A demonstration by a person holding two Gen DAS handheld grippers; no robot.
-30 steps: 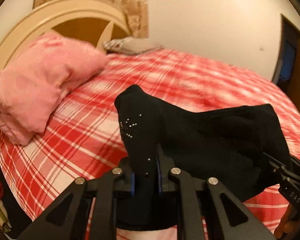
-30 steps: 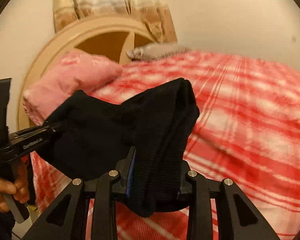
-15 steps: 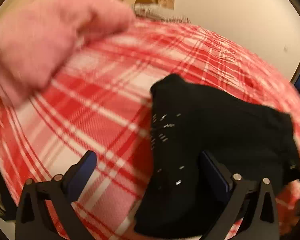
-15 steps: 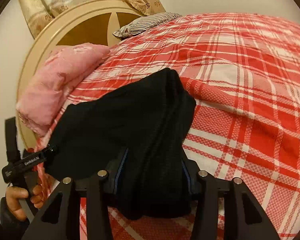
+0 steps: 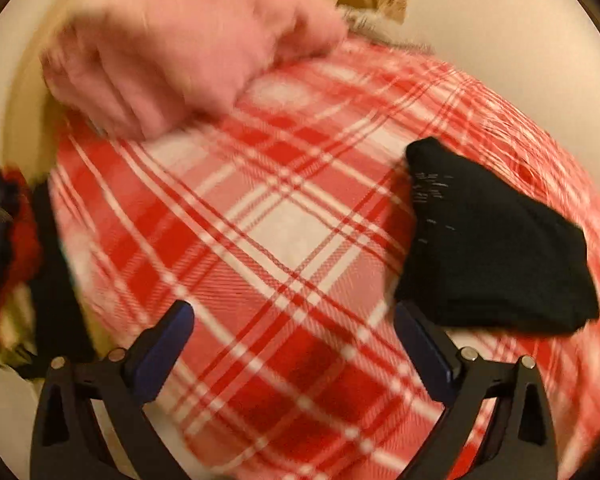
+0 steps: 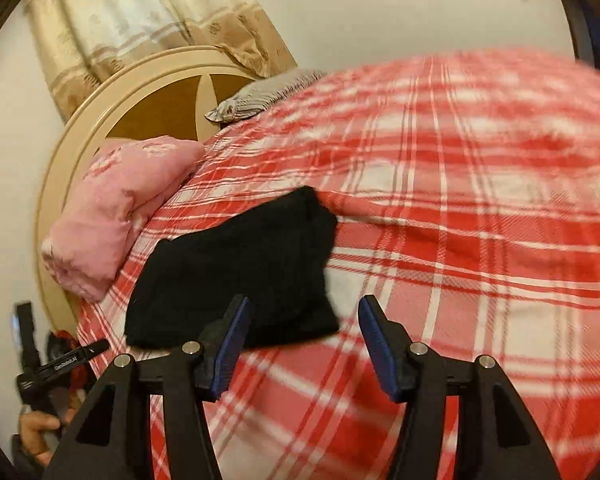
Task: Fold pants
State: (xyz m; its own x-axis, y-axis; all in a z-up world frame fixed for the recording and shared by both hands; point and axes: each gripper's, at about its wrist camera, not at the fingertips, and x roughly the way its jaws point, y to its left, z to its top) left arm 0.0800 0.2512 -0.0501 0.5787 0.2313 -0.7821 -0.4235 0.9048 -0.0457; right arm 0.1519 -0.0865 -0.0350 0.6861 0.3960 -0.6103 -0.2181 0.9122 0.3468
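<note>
The black pants [image 5: 496, 248] lie folded into a compact bundle on the red and white plaid bedspread [image 5: 284, 232]. In the left wrist view they sit to the right, beyond the right fingertip. My left gripper [image 5: 296, 332] is open over bare plaid with nothing between its fingers. In the right wrist view the pants [image 6: 240, 272] lie just past the left fingertip, and my right gripper [image 6: 304, 320] is open and holds nothing. The other gripper [image 6: 56, 368], held by a hand, shows at the lower left of that view.
A pink pillow [image 6: 116, 204] rests at the head of the bed against the cream round headboard [image 6: 140, 96]. A grey pillow [image 6: 260, 94] lies farther back. Curtains [image 6: 140, 20] hang behind. Dark and red cloth [image 5: 16, 240] sits beside the bed's left edge.
Both grippers let go of the pants, opened and drew back. The pants dropped from being held up to lying folded on the bedspread. The left view swung left, off the pants.
</note>
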